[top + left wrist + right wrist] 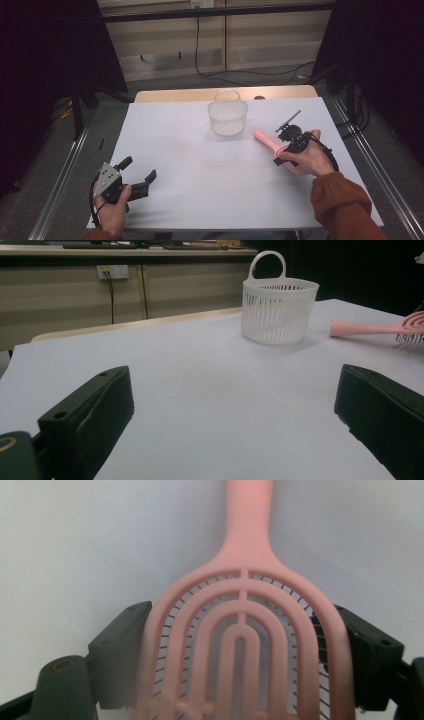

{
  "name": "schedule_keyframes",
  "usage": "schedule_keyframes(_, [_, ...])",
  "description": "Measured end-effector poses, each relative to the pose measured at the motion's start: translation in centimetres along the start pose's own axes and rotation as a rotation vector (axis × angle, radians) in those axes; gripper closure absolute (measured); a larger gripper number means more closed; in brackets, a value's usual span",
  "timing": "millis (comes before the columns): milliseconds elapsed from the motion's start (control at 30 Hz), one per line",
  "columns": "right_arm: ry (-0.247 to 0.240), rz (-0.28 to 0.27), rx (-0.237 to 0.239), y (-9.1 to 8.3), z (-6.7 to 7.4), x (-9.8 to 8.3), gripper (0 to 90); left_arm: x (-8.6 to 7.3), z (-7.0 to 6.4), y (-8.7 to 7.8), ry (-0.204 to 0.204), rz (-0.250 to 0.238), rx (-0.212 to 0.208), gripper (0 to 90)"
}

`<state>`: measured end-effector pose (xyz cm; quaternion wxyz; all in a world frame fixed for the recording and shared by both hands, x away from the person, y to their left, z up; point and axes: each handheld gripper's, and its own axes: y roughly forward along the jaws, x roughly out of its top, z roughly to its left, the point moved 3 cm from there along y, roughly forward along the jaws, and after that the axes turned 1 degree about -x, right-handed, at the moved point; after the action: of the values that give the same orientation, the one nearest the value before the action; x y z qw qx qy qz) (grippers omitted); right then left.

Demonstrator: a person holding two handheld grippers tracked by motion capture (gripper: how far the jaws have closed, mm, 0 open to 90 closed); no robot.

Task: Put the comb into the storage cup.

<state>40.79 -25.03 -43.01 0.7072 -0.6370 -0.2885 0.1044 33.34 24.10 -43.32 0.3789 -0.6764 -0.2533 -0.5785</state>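
Note:
A pink vented hairbrush [265,140] lies on the white table right of centre, with its handle pointing up-left toward the basket. My right gripper [283,143] is shut on the brush's head. In the right gripper view the two black jaws press against both edges of the hairbrush head [245,645], and the handle runs straight away from the right gripper [242,625]. My left gripper [138,169] rests at the front left of the table, open, with bare table between its fingers [90,415]. From the left gripper view the hairbrush [370,329] lies at the far right.
A white slotted basket [228,119] with a loop handle stands upright at the back centre of the table, just left of the brush handle's tip; it stands empty in the left gripper view [278,312]. The white table cover [200,165] ends at the front and side edges.

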Motion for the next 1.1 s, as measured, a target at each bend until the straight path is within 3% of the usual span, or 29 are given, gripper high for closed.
schedule_keyframes(1100, [-0.013, -0.126, -0.002, -2.3, 0.2, 0.1, 20.0, 0.0, -0.1, 0.1, 0.001, -0.003, -0.002, 2.5])
